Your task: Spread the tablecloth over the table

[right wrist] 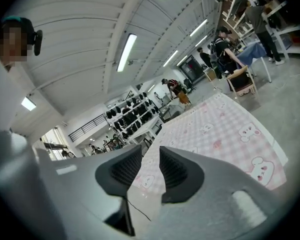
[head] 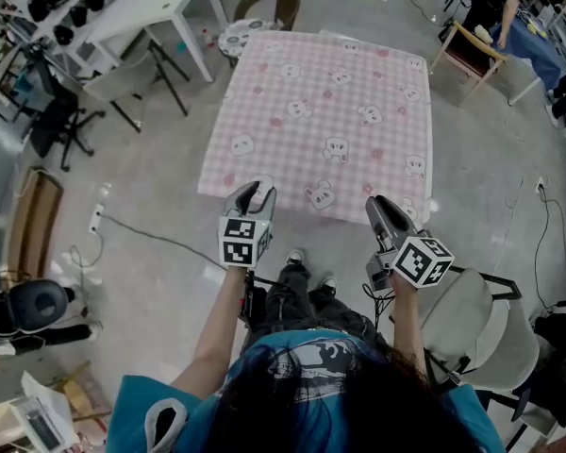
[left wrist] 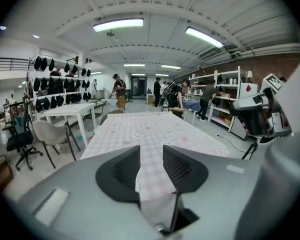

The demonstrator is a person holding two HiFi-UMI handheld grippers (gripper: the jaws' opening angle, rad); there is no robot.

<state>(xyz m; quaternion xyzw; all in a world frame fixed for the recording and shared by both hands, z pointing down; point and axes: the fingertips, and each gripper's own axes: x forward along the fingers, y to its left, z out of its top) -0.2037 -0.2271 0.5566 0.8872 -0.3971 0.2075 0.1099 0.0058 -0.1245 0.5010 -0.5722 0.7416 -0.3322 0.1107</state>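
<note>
A pink checked tablecloth with bear prints [head: 325,121] lies flat over the square table and hangs over its edges; it also shows ahead as the tablecloth [left wrist: 155,129] and, to the right, the tablecloth [right wrist: 220,134]. My left gripper [head: 256,192] hovers at the cloth's near edge towards the left corner. Its jaws stand apart, and only the cloth farther off shows through the gap of the left gripper [left wrist: 151,153]. My right gripper [head: 374,206] hovers at the near right corner, and the right gripper [right wrist: 150,156] is likewise open with nothing in it.
A white table [head: 160,8] stands at the far left and a round chair [head: 264,8] behind the covered table. A white chair [head: 481,328] is close on my right. A cable [head: 151,234] runs over the floor. A seated person [head: 519,12] and shelves [left wrist: 225,94] are beyond.
</note>
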